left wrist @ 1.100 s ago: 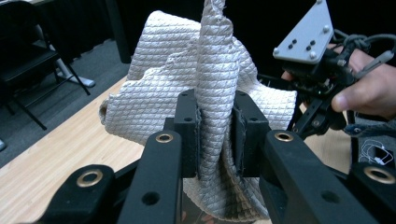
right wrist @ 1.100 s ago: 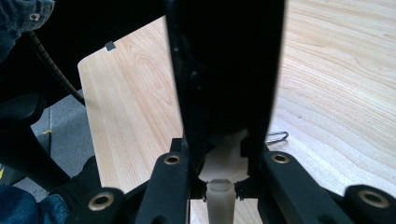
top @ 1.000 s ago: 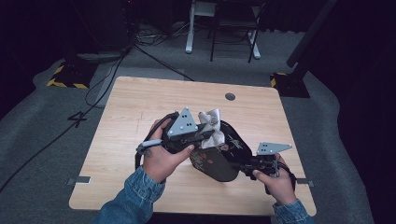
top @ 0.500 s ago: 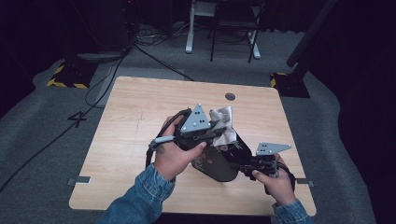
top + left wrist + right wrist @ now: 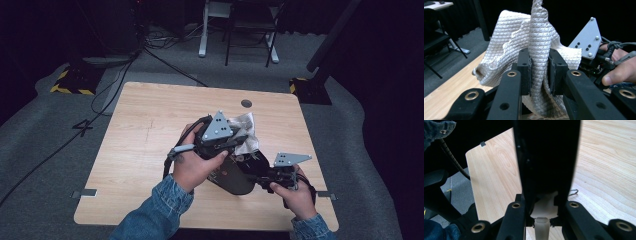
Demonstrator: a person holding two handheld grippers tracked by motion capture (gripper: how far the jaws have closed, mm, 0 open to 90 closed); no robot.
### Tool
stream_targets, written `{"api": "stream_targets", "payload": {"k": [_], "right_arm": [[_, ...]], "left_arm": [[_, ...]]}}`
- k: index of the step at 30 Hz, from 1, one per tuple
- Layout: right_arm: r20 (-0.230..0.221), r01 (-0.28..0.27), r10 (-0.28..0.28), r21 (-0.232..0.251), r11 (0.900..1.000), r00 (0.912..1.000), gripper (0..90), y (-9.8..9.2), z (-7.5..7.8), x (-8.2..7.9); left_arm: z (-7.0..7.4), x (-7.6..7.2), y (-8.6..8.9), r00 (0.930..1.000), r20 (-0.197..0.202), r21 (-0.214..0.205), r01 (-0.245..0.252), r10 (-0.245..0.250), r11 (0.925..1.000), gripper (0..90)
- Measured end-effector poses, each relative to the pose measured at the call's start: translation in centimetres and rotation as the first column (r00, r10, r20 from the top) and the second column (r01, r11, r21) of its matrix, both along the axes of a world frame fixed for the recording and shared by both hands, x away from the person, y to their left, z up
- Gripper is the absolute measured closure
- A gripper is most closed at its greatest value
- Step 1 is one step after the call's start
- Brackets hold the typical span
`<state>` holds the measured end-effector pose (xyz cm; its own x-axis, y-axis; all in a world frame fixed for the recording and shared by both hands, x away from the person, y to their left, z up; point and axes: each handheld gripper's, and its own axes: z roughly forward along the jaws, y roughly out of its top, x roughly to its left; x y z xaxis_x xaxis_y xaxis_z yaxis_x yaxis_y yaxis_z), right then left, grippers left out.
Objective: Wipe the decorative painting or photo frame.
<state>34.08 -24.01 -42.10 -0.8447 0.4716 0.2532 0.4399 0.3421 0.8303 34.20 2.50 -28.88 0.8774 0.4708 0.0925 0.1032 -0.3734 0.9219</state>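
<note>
White quilted cloth point(image 5: 541, 50), stitched in a small diamond pattern, stands bunched in a vertical fold between the pads of the left gripper point(image 5: 539, 72), whose jaws are clamped narrow on it; the rest of the fabric billows behind and to both sides of the jaws. In the high view the cloth point(image 5: 246, 131) sits above the middle of the wooden table point(image 5: 145, 135), just beyond the left gripper point(image 5: 231, 141), and its lower part meets a dark bag-like object point(image 5: 235, 176) lying on the tabletop; whether the cloth goes inside it I cannot tell. The right gripper point(image 5: 260, 177) comes in from the right and has its jaws drawn nearly together on the edge of that dark object. In the right gripper view a black panel point(image 5: 546, 157) rises between the jaws, and a small white plastic piece point(image 5: 543, 215) is pinched at their tips. A small dark round hole point(image 5: 246, 103) marks the table's far side.
</note>
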Motion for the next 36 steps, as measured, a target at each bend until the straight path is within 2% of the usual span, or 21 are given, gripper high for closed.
{"api": "stream_targets", "payload": {"k": [6, 10, 13, 25, 36], "right_arm": [[0.0, 0.001, -0.001, 0.0, 1.0, 1.0, 78.4, 0.0, 0.0, 0.0], [-0.002, 0.0, 0.0, 0.001, 1.0, 1.0, 78.4, 0.0, 0.0, 0.0], [-0.002, 0.0, 0.0, 0.002, 1.0, 1.0, 78.3, 0.0, 0.0, 0.0], [-0.002, 0.0, 0.0, 0.004, 1.0, 1.0, 78.3, 0.0, 0.0, 0.0], [0.0, 0.002, -0.002, 0.004, 1.0, 1.0, 78.3, 0.0, -0.1, 0.0]], "left_arm": [[0.5, 0.1, 0.0, 0.9998, 0.017, -0.002, -0.009, 0.009, 1.0, 74.8], [0.8, 0.3, 0.2, 0.9992, 0.029, -0.015, -0.028, 0.028, 0.9995, 74.9], [1.0, 0.4, 0.2, 0.9978, 0.048, -0.005, -0.046, 0.046, 0.9989, 74.9], [0.4, 1.6, -0.2, 0.9959, 0.043, 0.035, -0.081, 0.08, 0.9961, 74.9], [-0.2, 2.1, 0.3, 0.9922, 0.044, 0.039, -0.118, 0.116, 0.9923, 74.9]]}}
